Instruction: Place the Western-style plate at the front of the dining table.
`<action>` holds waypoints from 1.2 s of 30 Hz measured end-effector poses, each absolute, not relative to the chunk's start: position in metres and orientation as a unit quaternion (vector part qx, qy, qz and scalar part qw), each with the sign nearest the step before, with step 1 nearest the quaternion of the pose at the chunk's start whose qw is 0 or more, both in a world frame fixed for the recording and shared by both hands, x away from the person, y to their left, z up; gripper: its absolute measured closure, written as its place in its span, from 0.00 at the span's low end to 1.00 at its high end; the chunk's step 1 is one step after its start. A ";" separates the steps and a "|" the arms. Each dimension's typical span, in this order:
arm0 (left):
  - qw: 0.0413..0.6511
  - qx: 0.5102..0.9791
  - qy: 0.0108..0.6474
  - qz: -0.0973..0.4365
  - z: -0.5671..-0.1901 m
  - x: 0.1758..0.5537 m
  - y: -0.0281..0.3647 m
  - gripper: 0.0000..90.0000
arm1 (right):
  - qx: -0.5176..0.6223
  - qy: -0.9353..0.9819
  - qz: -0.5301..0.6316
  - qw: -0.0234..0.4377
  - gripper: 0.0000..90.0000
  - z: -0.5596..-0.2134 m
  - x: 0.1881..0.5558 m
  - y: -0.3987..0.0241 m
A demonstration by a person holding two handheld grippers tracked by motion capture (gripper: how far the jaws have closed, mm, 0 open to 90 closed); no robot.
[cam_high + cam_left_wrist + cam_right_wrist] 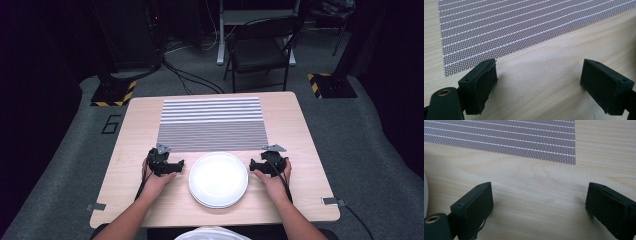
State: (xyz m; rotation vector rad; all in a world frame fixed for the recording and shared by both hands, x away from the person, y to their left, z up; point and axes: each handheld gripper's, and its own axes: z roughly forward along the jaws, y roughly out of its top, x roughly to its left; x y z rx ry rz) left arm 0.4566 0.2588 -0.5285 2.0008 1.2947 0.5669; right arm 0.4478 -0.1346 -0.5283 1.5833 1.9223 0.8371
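1. Nearest the high camera, the person's two forearms are entering from the bottom edge, each hand carrying one gripper over the wooden table (305, 135).
2. Between the two hands, a stack of white plates (218, 179) is lying on the table near its front edge; the rims suggest two plates, but the exact count cannot be told.
3. At the left of the plates, the left gripper (161, 162) is resting just beside the stack rim, apart from it and not touching.
4. At the right of the plates, the right gripper (268, 162) is sitting just beside the stack rim, likewise apart from it.
5. Left gripper view: the two black fingers (480, 85) are standing wide apart with only bare wood between them; nothing is being gripped.
6. Right gripper view: the two black fingers (474, 207) are also standing wide apart over bare wood, gripping nothing; a sliver of the white plate rim (425, 192) is showing at the left edge, outside the fingers.
7. Beyond both grippers, one striped grey placemat (212, 124) is lying flat on the far half of the table.
8. Behind the table, one dark folding chair (260, 50) is standing on the grey floor.
9. Count: two grippers, one plate stack, one placemat, one chair.
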 end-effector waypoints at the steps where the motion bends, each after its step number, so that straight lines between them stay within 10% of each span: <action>1: 0.340 0.767 0.498 0.219 -0.529 0.457 0.259 0.15 | 0.584 0.707 0.309 0.253 0.07 -0.528 0.448 -0.134; 15: 0.341 0.767 0.498 0.219 -0.529 0.457 0.259 0.16 | 0.579 0.710 0.312 0.251 0.09 -0.528 0.447 -0.133; 36: 0.344 0.754 0.513 0.224 -0.525 0.456 0.263 0.38 | 0.561 0.718 0.327 0.249 0.42 -0.524 0.442 -0.128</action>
